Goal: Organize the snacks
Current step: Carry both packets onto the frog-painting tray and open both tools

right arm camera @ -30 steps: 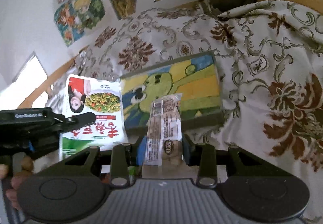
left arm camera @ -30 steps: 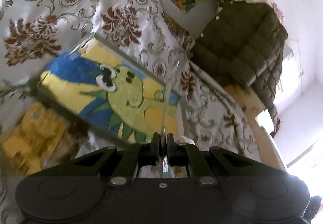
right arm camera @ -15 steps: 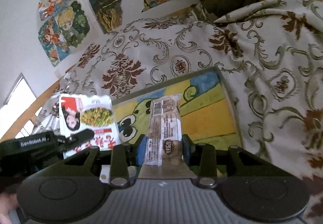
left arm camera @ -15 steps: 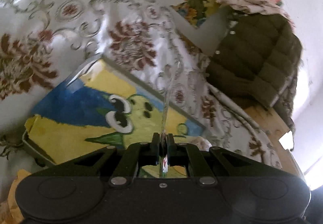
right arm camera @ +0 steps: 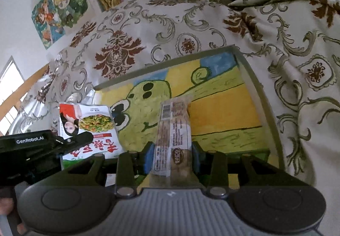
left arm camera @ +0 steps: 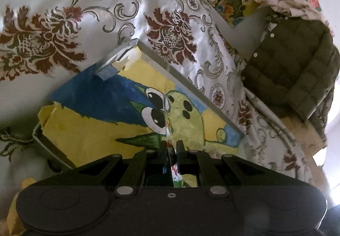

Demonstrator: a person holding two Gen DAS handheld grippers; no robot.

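The right gripper (right arm camera: 172,154) is pinching a long, clear-wrapped snack bar (right arm camera: 172,129) between its blue-padded fingers, holding it above the near middle of the tray (right arm camera: 256,78). The left gripper (left arm camera: 170,150) is pressing its fingers together on the thin edge of a flat snack packet (right arm camera: 89,127), which is hanging over the tray's left end. To the right of the bar, the tray floor is lying open as far as the raised grey rim. The tray is a shallow rectangle with a painted frog lining (left arm camera: 180,117) in green, yellow and blue. It is sitting on a glossy white cloth (right arm camera: 297,49) with brown flowers and grey scrolls, wrinkling around it. Cartoon posters (right arm camera: 61,4) are hanging on the white wall behind, and a dark quilted jacket (left arm camera: 293,70) is hanging nearby.
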